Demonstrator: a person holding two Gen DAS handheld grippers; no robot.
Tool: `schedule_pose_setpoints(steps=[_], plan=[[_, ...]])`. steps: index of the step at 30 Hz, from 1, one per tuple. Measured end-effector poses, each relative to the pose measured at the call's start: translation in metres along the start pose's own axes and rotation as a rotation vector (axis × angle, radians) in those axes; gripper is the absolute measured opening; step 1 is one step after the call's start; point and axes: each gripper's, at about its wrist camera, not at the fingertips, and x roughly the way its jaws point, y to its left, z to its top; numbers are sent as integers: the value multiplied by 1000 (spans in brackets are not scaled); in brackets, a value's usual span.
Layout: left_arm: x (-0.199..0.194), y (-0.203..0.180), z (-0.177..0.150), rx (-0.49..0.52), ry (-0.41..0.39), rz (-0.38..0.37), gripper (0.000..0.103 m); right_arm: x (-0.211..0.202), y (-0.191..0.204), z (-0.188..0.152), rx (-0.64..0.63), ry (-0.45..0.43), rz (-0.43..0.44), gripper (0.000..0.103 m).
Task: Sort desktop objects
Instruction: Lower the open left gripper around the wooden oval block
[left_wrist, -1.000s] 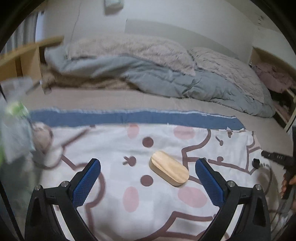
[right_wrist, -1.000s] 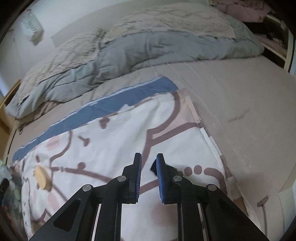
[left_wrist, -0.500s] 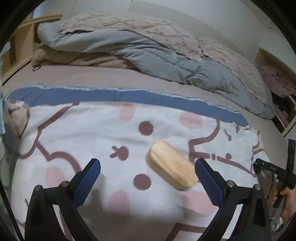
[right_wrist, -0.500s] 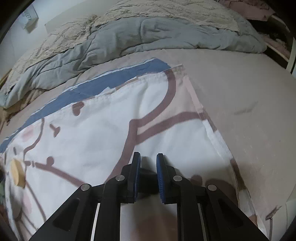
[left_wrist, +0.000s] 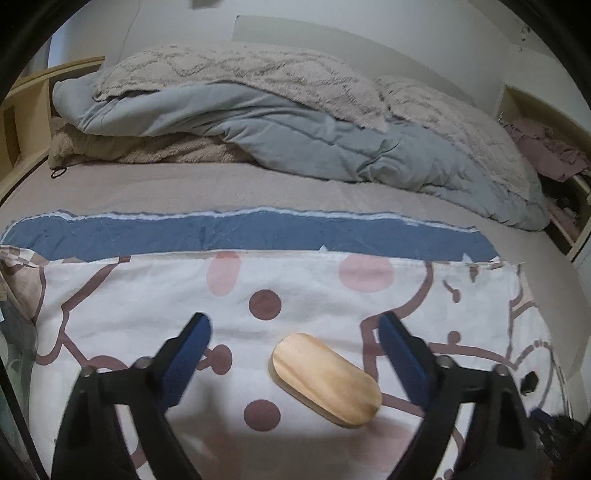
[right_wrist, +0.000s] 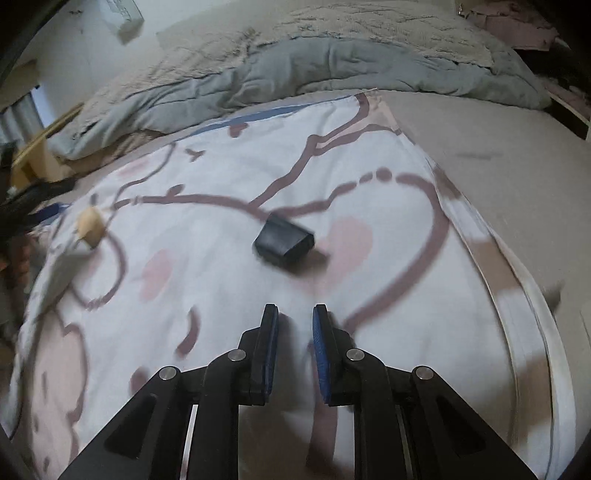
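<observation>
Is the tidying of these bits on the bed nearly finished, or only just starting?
Only starting, it seems. Nothing looks sorted yet. The left gripper is closing around the wooden block, not yet touching. The black object lies loose ahead of the shut, empty right gripper.

The left claw (left_wrist: 295, 343) closes around the wooden block (left_wrist: 325, 380) (pads not touching it).

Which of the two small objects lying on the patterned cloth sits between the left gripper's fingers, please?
The wooden oval block: pale and rounded, it lies between the closing jaws of the left gripper, untouched. The black box lies ahead of the right gripper.
</observation>
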Motion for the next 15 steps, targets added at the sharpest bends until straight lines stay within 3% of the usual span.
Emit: schedule_pose_setpoints(steps=[4,8,15], plan=[[14,-6,0,1,24,7,80,-22,-4,0,60,-29,74,17],[25,-13,2,8,42,15,80,-36,7,27,26,-100,121,17],[39,-9,7,-90,98,14,80,-2,12,87,57,-147,109,17]])
